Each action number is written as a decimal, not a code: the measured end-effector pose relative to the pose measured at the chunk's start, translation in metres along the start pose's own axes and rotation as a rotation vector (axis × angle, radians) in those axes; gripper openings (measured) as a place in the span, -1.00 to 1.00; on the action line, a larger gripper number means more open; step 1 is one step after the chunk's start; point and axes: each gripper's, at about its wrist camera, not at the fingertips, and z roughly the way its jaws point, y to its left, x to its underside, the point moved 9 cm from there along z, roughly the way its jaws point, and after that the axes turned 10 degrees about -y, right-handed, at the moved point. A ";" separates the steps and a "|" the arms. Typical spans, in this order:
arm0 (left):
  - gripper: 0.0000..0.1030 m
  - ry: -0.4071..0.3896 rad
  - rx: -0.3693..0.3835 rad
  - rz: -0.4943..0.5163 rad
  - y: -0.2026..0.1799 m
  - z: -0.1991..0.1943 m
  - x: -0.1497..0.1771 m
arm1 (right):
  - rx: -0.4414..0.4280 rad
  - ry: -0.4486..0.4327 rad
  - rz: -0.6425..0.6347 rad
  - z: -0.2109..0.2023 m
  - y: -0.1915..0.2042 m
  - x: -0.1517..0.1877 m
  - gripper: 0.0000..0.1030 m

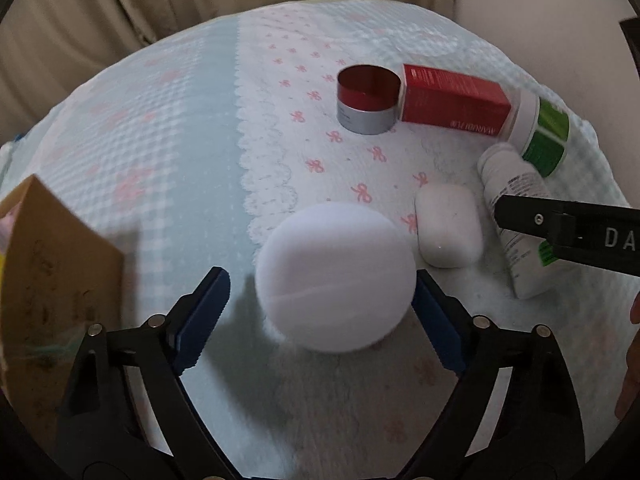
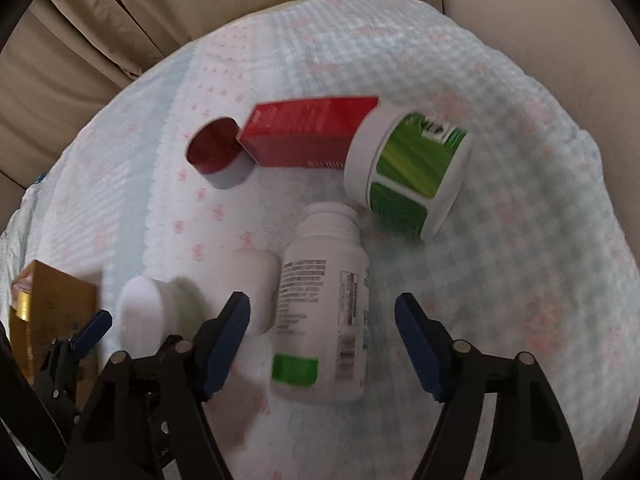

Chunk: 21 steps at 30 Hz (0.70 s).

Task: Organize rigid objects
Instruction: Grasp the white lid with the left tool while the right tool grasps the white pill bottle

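My left gripper is open around a white round jar that lies between its blue pads; the right pad touches it, the left pad stands apart. A white earbud case lies just right of it. My right gripper is open over a white pill bottle lying on its side between the jaws. The white jar also shows in the right wrist view. Farther back lie a red-and-silver tin, a red box and a green-labelled white jar.
Everything rests on a pale blue and white cloth with pink bows. A brown cardboard box stands at the left edge. Beige curtains hang behind. The right gripper's body reaches in from the right.
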 end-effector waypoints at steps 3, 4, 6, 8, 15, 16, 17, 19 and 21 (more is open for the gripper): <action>0.51 0.005 0.036 0.008 -0.005 0.008 0.001 | 0.006 -0.005 -0.004 0.009 -0.001 0.003 0.23; 0.51 0.007 0.045 0.010 -0.006 0.010 0.001 | 0.008 -0.006 -0.005 0.011 -0.001 0.003 0.19; 0.46 0.011 0.055 0.016 -0.009 0.012 0.003 | 0.001 -0.006 0.005 0.015 -0.001 0.003 0.13; 0.35 0.015 0.049 0.029 -0.010 0.015 0.004 | 0.000 -0.002 0.011 0.018 -0.001 0.004 -0.02; 0.34 0.015 0.065 0.020 -0.010 0.013 0.003 | 0.018 -0.008 0.013 0.019 -0.001 0.006 -0.09; 0.33 0.017 0.063 0.018 -0.010 0.012 0.003 | 0.021 -0.009 0.013 0.020 0.000 0.005 -0.09; 0.33 0.022 0.061 0.013 -0.009 0.012 0.003 | 0.023 -0.010 0.017 0.020 -0.001 0.005 -0.09; 0.33 0.029 0.058 0.005 -0.009 0.009 0.002 | 0.019 -0.009 0.026 0.019 -0.001 0.005 -0.10; 0.33 0.029 0.058 -0.001 -0.008 0.004 0.000 | 0.005 -0.003 0.047 0.015 -0.001 0.004 -0.10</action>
